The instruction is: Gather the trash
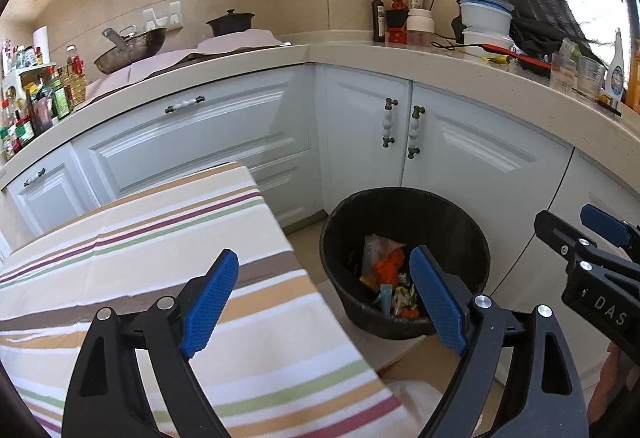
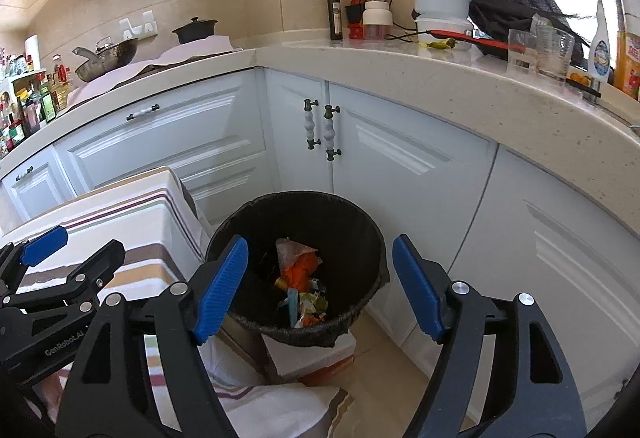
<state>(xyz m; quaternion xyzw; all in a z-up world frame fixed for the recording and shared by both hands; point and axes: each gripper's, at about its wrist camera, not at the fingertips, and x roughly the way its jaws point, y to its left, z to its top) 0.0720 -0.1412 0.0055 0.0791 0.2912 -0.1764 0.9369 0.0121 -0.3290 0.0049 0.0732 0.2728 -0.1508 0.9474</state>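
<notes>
A black round trash bin point(image 1: 448, 222) point(image 2: 340, 222) stands on a low box on the floor by the white corner cabinets. Inside lies trash point(image 1: 386, 270) point(image 2: 302, 274): an orange wrapper, crumpled paper and small colourful scraps. My left gripper point(image 1: 324, 298) is open and empty, above the edge of the striped tablecloth point(image 1: 160, 250) and the bin's left side. My right gripper point(image 2: 320, 286) is open and empty, held over the bin's mouth. Each gripper shows in the other's view: the right one point(image 1: 580, 226) at the right edge, the left one point(image 2: 72, 246) at the left.
The striped cloth covers a table point(image 2: 132, 214) left of the bin. A beige L-shaped counter point(image 1: 440, 66) carries a wok point(image 1: 132, 50), a black pot point(image 1: 230, 22), bottles, stacked white containers point(image 1: 484, 18) and glasses point(image 2: 554, 46). White cabinet doors point(image 2: 400, 158) stand right behind the bin.
</notes>
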